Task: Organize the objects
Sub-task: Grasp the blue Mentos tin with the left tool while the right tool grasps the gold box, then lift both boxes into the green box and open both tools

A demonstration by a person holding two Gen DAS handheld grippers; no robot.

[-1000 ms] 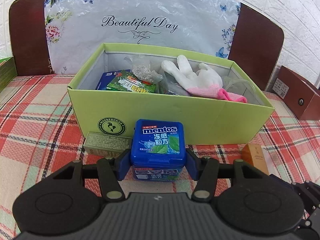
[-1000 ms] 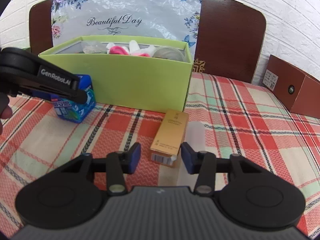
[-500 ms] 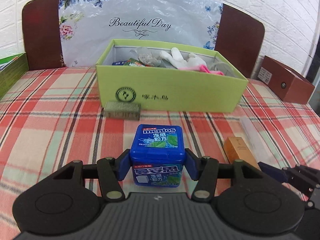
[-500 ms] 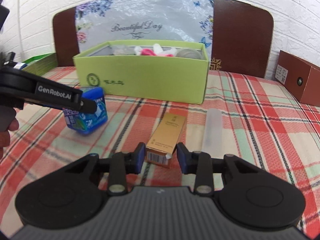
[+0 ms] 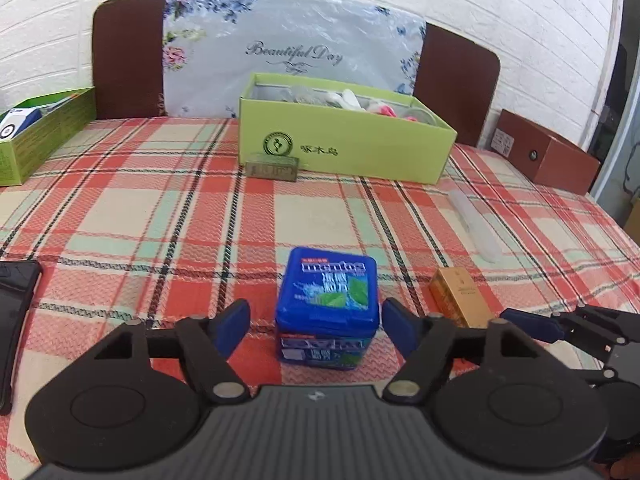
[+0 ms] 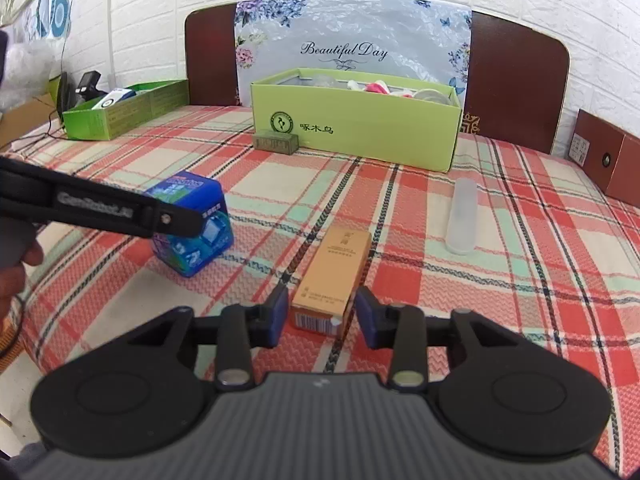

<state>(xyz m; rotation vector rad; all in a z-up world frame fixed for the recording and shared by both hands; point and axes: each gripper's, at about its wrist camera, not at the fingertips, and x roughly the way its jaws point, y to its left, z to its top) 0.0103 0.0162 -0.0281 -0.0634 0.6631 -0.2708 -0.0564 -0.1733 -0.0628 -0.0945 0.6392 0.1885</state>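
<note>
Your left gripper [image 6: 176, 220] hides part of the mint box [image 6: 196, 216]; at twelve o'clock, the green box's [image 5: 344, 148] contents stay too blurred to identify.

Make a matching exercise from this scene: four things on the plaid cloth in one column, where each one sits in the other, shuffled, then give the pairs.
Things
1. blue Mentos box
2. gold carton
3. frosted tube
4. small olive box

Places
A. against the front wall of the light green box
B. between the open pads of the left tool
C. lying alone on the cloth, right of the gold carton
D. between the open pads of the right tool

Pairs: 1-B, 2-D, 3-C, 4-A
</note>
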